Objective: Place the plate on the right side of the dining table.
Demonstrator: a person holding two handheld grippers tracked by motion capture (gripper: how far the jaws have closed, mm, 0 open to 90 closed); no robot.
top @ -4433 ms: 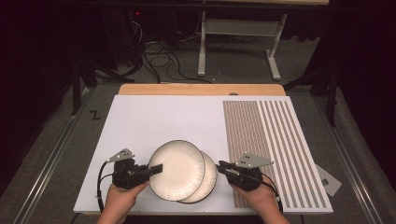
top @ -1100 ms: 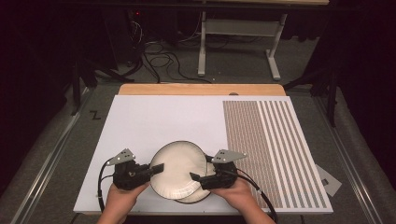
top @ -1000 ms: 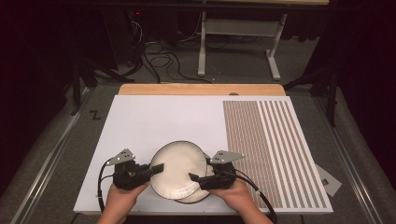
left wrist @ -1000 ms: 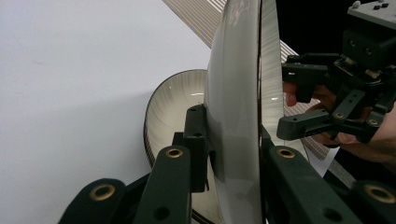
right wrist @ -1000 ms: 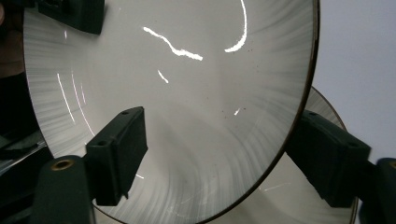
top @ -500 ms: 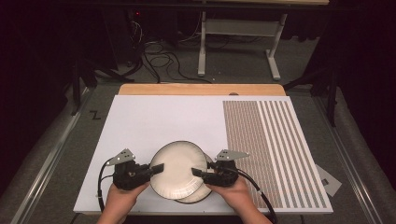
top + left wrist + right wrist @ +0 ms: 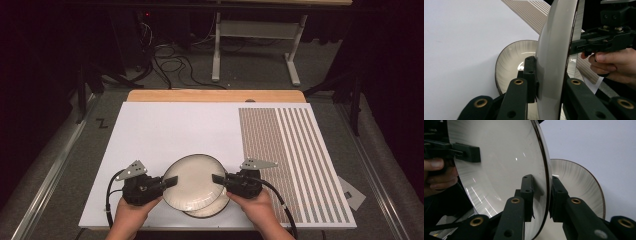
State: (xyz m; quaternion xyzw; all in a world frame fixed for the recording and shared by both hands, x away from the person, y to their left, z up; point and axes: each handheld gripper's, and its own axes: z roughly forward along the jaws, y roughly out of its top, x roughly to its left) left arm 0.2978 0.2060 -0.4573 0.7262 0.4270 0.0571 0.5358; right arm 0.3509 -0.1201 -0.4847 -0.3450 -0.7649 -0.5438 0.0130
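Upper plate (image 7: 192, 181) held off the surface (image 7: 190, 125) near its front edge, gripped from both sides at once. Left gripper (image 7: 170, 181) has its fingers (image 7: 530, 75) clamped on the plate's left rim; in the left gripper view one finger presses the plate's underside and the other sits behind the rim. Right gripper (image 7: 218, 178) has its fingers (image 7: 527, 191) closed on the opposite, right rim; in the right gripper view one finger lies on the glossy inner face, the other on the outer face.

Lower plate (image 7: 210, 209) lies flat on the surface directly under the upper plate, offset slightly toward the front and right of it, so a crescent of it shows past the upper plate's rim. From the high view the two plates look apart, though the gap is hard to judge there; the gripper views show clear space between them.

Striped mat area (image 7: 290, 160) lies to the right of the upper plate. Both of the person's hands (image 7: 132, 217) are at the front edge, just below the upper plate.
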